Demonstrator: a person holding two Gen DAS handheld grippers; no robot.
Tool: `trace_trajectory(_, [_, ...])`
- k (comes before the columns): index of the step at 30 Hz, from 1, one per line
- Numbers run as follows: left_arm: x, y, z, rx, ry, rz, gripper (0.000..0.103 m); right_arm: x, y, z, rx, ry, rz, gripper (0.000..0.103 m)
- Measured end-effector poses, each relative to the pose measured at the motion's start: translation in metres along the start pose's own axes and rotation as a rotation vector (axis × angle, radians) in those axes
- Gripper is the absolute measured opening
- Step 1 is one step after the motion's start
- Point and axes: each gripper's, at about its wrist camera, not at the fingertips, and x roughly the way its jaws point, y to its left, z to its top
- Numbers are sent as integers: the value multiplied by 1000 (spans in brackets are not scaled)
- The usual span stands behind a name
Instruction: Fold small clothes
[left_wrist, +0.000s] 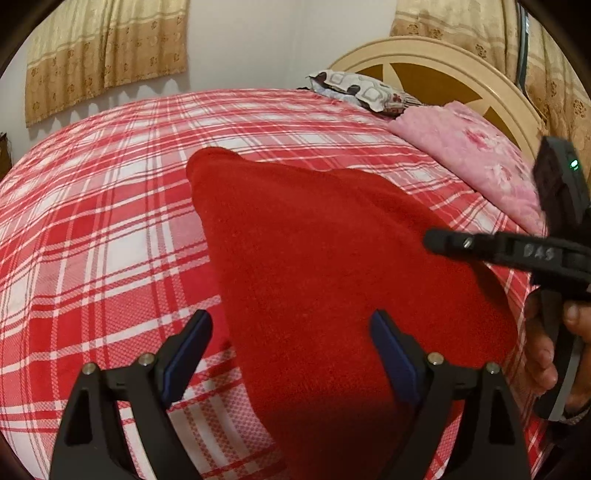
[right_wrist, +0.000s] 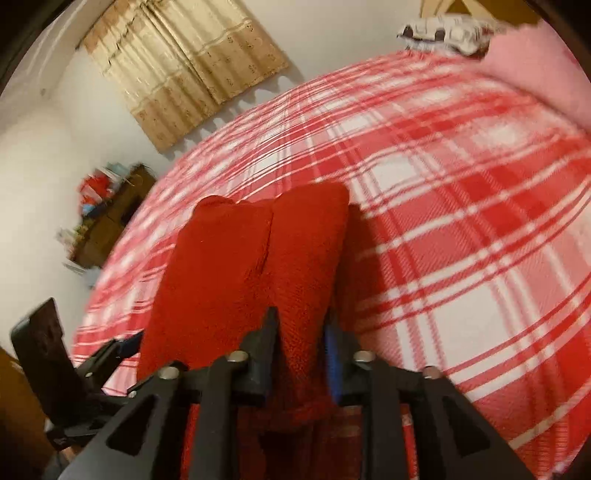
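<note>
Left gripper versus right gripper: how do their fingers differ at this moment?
The left gripper has its fingers spread wide; the right gripper has them much closer together. The left gripper straddles an edge of the red garment, pressing nothing; the right gripper has red cloth between its fingers, though whether they press it is unclear. Both point down at the garment on the checked bedspread.

Garment (left_wrist: 332, 266) on bed (left_wrist: 110, 240); pillows (left_wrist: 476, 155) behind, at headboard (left_wrist: 424, 51); curtain (left_wrist: 107, 48) beyond bed.
</note>
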Motion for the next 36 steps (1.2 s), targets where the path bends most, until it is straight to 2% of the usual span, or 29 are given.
trace_trajectory(1, [0, 0, -1, -1, 1, 2, 90, -7, 5, 4, -12, -29, -40, 44])
trace_trajectory(3, [0, 0, -1, 1, 2, 3, 90, -22, 16, 10, -44, -102, -81, 45])
trace_trajectory(5, [0, -3, -1, 14, -1, 11, 90, -37, 35, 16, -111, -172, -70, 46])
trace_trajectory(6, [0, -4, -1, 19, -1, 14, 90, -40, 46, 17, -150, -188, -36, 48])
trace_trajectory(7, [0, -4, 0, 22, -1, 15, 90, -40, 56, 17, -192, -188, 11, 54])
trace_trajectory(10, [1, -3, 0, 17, 3, 14, 90, -21, 80, 18, -308, -113, 118, 57])
trace_trajectory(12, [0, -3, 0, 14, 5, 15, 91, -8, 87, 16, -352, -74, 103, 57])
trace_trajectory(14, [0, -3, 0, 18, 5, 17, 91, 12, 84, 18, -337, -6, 58, 57])
trace_trajectory(18, [1, -3, 0, 33, 9, 17, 92, 35, 45, 19, -197, 85, 48, 57])
trace_trajectory(21, [3, -2, 1, 34, 11, 17, 94, 36, 22, 20, -121, 76, 136, 56])
trace_trajectory(28, [6, -2, 1, 19, 14, 23, 98, 34, 19, 10, -156, 47, 153, 55])
trace_trajectory(33, [5, -5, 2, 30, 20, 26, 99, 30, 7, 5, -134, 16, 206, 55])
trace_trajectory(36, [9, -2, 1, 14, 22, 25, 103, 28, 10, 4, -154, 14, 195, 55])
